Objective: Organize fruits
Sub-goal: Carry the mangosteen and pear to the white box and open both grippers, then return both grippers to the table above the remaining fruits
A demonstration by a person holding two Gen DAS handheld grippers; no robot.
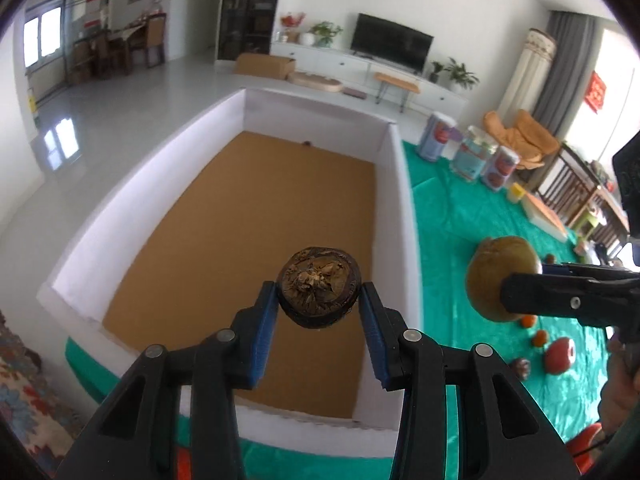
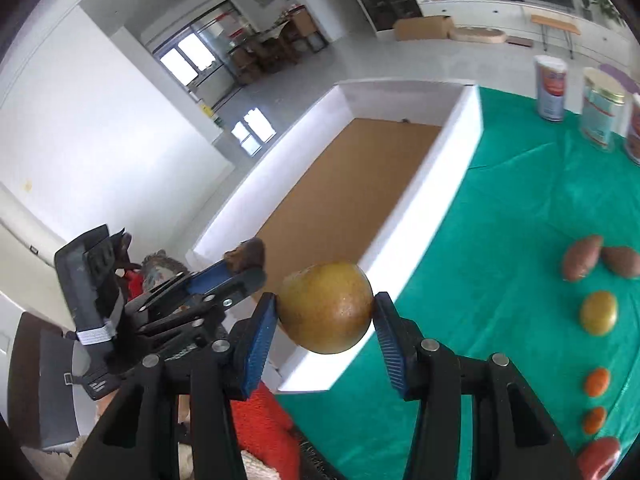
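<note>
My left gripper [image 1: 320,294] is shut on a dark brown, wrinkled round fruit [image 1: 319,280], held over the brown floor of a white-walled box [image 1: 404,200]. My right gripper [image 2: 325,308] is shut on a yellow-brown pear [image 2: 326,300], its blue pads pressing both sides, above the box's near corner [image 2: 312,376]. In the left wrist view the pear [image 1: 496,272] and the right gripper's fingers [image 1: 560,292] hang just right of the box. In the right wrist view the left gripper [image 2: 240,270] with the dark fruit [image 2: 248,258] is to the left.
Loose fruit lies on the green cloth [image 2: 500,220] to the right: two reddish-brown fruits [image 2: 582,258], a yellow-green one [image 2: 599,312], small oranges [image 2: 597,382], a red one [image 2: 598,458]. Several tins [image 2: 552,88] stand at the far right. A tiny dark bit [image 1: 307,143] lies in the box.
</note>
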